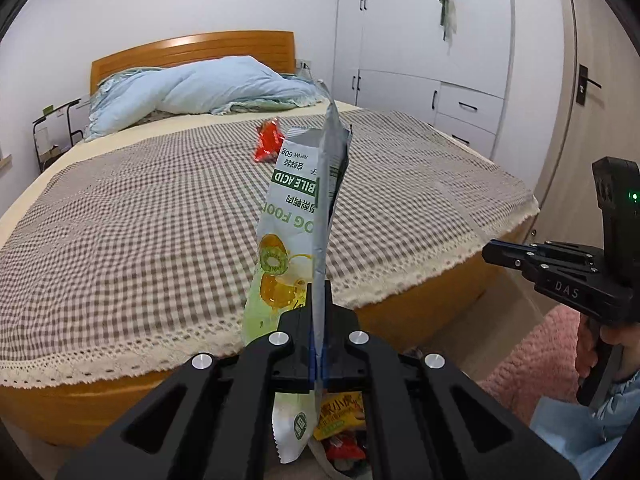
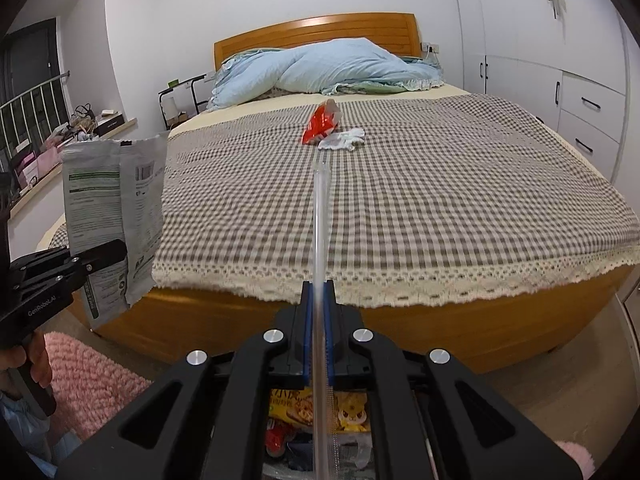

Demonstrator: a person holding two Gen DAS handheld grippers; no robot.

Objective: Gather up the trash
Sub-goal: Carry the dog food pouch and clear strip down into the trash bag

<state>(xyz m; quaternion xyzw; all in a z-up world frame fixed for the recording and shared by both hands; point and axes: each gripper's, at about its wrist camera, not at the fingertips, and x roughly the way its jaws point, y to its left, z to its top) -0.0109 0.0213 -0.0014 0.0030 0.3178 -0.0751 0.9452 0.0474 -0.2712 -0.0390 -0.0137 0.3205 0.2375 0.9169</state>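
My left gripper is shut on a silver and green dog-food pouch, which stands up out of the jaws in front of the bed. My right gripper is shut on a thin clear plastic wrapper, seen edge-on. Below both grippers lies a heap of collected trash with yellow and red wrappers; its container is hidden. A red snack wrapper and a crumpled white scrap lie mid-bed, well ahead of both grippers. The right wrist view shows the left gripper with the pouch at the left.
The bed has a brown checked cover with a lace edge, and a blue duvet is piled at the headboard. A pink rug lies on the floor by the bed foot. White wardrobes and a door stand to the right.
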